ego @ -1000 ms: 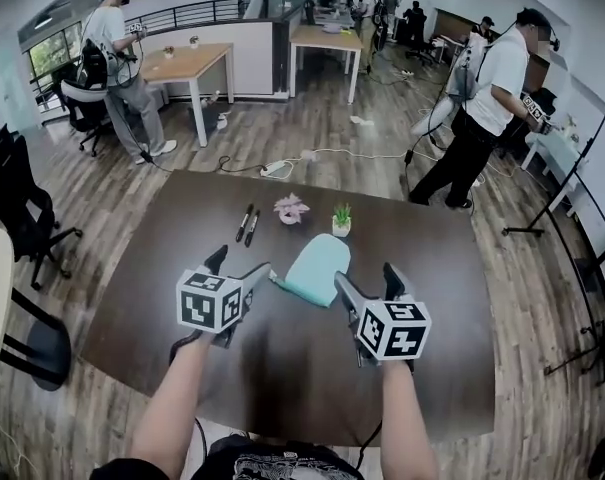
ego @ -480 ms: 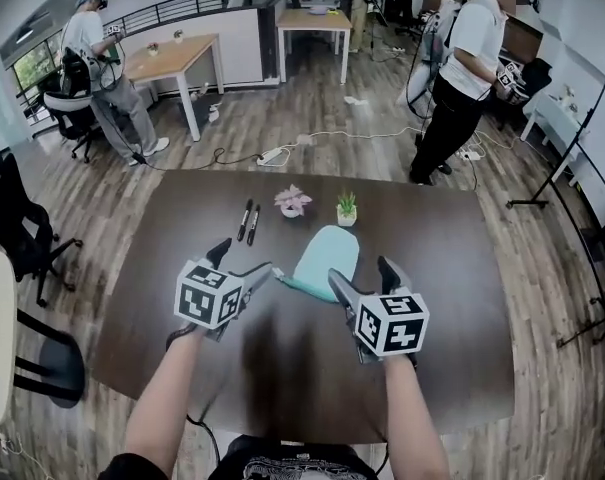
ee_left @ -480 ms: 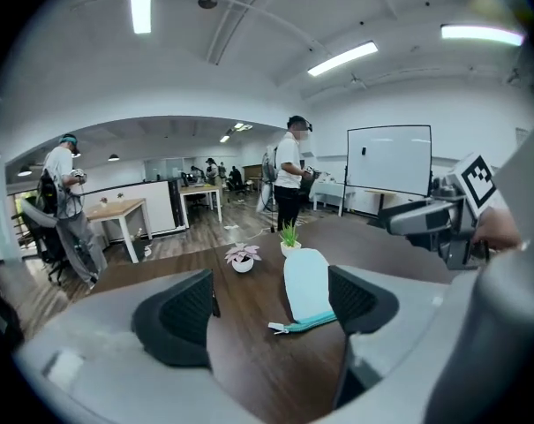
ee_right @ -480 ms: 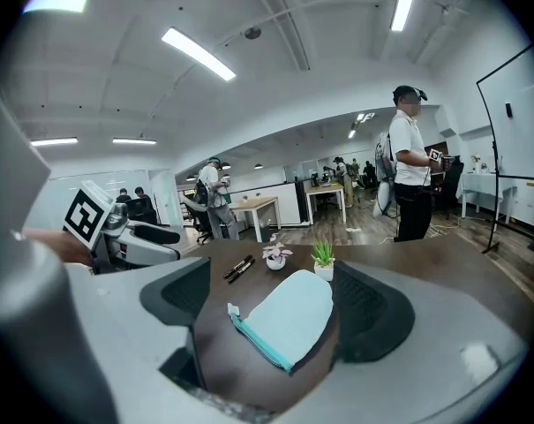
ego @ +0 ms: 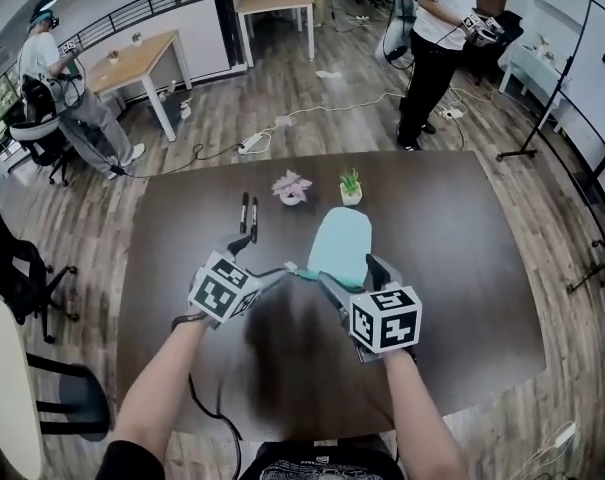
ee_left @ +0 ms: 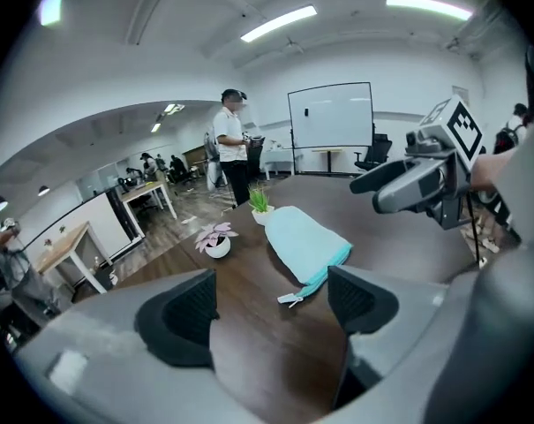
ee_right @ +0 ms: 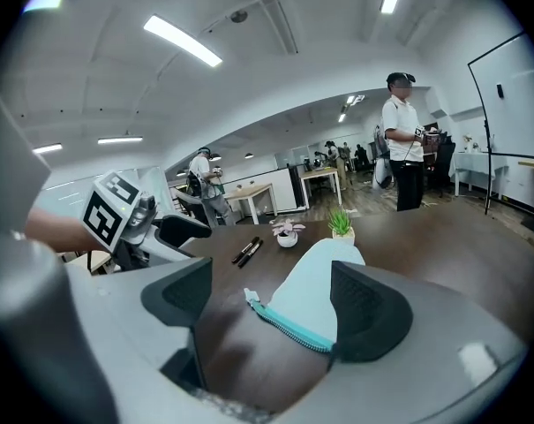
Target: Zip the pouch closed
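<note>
A light teal pouch (ego: 341, 247) lies flat on the dark brown table (ego: 462, 258), its zipper edge toward me. In the right gripper view the teal zipper (ee_right: 290, 328) runs along the near edge with a white pull tab (ee_right: 251, 298) at its left end. My left gripper (ego: 260, 262) is open just left of that end; the tab (ee_left: 291, 299) lies between its jaws, untouched. My right gripper (ego: 354, 277) is open over the pouch's near right edge, and the pouch (ee_right: 318, 294) lies between its jaws. Nothing is held.
Two black markers (ego: 248, 211) lie at the back left of the table. A small pot with a pink plant (ego: 291, 186) and one with a green plant (ego: 351, 185) stand behind the pouch. A person (ego: 434, 38) stands beyond the far edge.
Both grippers have closed in on the pouch's near zipper edge and stand nearer each other. The head view has tilted, so the table sits higher in it.
</note>
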A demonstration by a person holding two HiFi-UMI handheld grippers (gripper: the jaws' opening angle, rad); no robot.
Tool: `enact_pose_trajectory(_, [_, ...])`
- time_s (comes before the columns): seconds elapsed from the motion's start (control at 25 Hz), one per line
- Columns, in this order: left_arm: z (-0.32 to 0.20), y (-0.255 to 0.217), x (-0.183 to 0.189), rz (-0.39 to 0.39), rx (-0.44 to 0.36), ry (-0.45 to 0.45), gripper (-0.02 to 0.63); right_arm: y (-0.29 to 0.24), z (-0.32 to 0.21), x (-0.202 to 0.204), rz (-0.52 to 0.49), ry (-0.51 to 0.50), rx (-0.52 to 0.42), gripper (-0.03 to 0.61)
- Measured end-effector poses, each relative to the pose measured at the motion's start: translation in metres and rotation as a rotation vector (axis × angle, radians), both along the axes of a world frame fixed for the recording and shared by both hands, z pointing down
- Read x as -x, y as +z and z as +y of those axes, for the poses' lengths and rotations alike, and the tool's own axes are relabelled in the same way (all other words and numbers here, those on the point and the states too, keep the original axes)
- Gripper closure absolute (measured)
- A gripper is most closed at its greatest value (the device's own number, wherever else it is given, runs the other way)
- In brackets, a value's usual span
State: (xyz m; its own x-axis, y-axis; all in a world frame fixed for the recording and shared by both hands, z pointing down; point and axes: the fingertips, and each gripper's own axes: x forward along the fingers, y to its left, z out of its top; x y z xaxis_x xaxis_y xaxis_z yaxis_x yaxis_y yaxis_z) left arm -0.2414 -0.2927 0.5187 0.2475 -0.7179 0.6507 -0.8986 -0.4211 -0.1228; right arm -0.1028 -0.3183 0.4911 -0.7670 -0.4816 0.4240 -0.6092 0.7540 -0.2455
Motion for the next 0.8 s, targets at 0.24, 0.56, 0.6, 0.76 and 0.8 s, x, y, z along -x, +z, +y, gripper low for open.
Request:
enact_pose_trajectory(0.24, [-0.011, 0.035, -0.004, -0.044, 0.053, 0.160, 0.213, 0.025, 0.014, 0.012, 0.025, 0.033, 0.034, 0.189])
enact_pose_trajectory(0.56, [-0.027, 0.068, -0.012, -0.105, 0.085, 0.364, 0.255, 0.042, 0.037, 0.027, 0.095, 0.037, 0.037, 0.206])
enact_pose_trajectory(0.6, [-0.028, 0.071, -0.013, -0.106, 0.088, 0.388, 0.261, 0.043, 0.037, 0.028, 0.103, 0.040, 0.032, 0.208])
enact_pose_trajectory(0.76, [-0.028, 0.084, -0.016, -0.134, 0.098, 0.494, 0.296, 0.043, 0.036, 0.027, 0.105, 0.080, 0.033, 0.219])
enact_pose_trajectory(0.8, [-0.028, 0.089, -0.015, -0.142, 0.107, 0.511, 0.302, 0.043, 0.034, 0.026, 0.106, 0.091, 0.034, 0.219])
